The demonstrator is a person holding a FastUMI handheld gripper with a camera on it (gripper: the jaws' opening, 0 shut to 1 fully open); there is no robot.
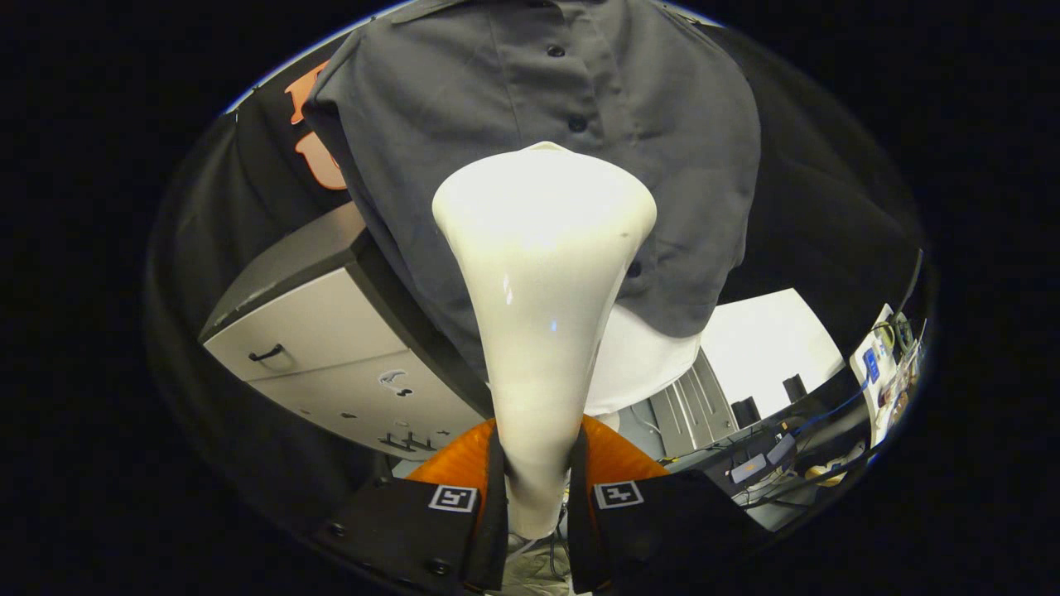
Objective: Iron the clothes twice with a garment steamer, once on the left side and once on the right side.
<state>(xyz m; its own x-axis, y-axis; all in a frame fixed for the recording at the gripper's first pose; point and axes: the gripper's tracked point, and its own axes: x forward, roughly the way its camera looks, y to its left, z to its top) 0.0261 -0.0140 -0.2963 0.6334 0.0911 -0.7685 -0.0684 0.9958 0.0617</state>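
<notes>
Clamping the steamer by its slim handle with both fingers, the hand-held gripper aims the steamer's long axis straight ahead – its wide head lies over the lower middle of the hanging shirt, near the button line, so either side pass calls for a sideways shift.

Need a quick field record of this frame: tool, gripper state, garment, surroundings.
tool: white garment steamer, head up against the shirt front
gripper: shut on the steamer's handle, both fingers pressing it
garment: grey buttoned shirt, hanging, white layer below its hem
steamer position: about on the button placket
surroundings: grey drawer cabinet beside the shirt; cables on the other side
</notes>
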